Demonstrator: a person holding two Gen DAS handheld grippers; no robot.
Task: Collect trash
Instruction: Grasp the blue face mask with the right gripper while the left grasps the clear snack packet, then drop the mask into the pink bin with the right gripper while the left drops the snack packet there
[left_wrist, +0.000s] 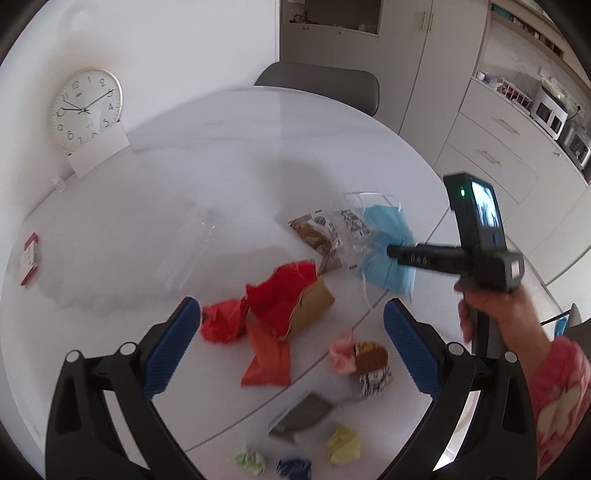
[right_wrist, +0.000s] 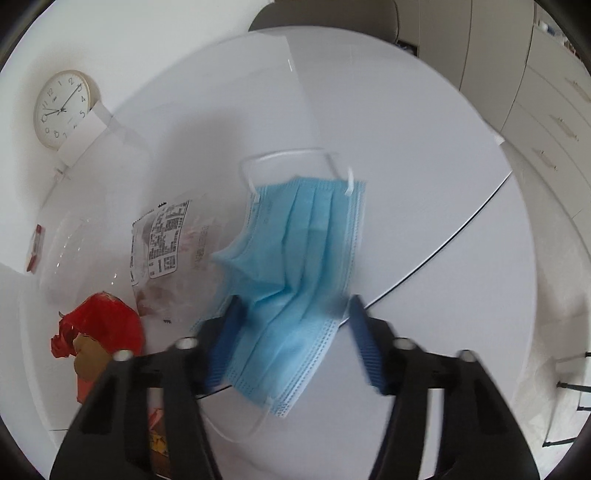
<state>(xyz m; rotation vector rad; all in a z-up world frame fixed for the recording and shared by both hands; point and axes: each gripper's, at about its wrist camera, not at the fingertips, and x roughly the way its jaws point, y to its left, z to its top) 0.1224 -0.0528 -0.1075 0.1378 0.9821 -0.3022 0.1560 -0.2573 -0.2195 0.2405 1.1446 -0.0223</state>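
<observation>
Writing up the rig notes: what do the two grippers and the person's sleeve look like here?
Both grippers: black plastic frames with silver rivets, fingers faced in blue textured pads. The left gripper fills the lower left wrist view. The right gripper also shows side-on there: black pistol-style body, small lit screen, green LED, pale lettering on the bar. Sleeve: pink-red, pale pattern. No cables visible.

The blue face mask (right_wrist: 295, 266) hides the right gripper's (right_wrist: 295, 332) blurred fingers' (right_wrist: 364, 343) contact.
</observation>
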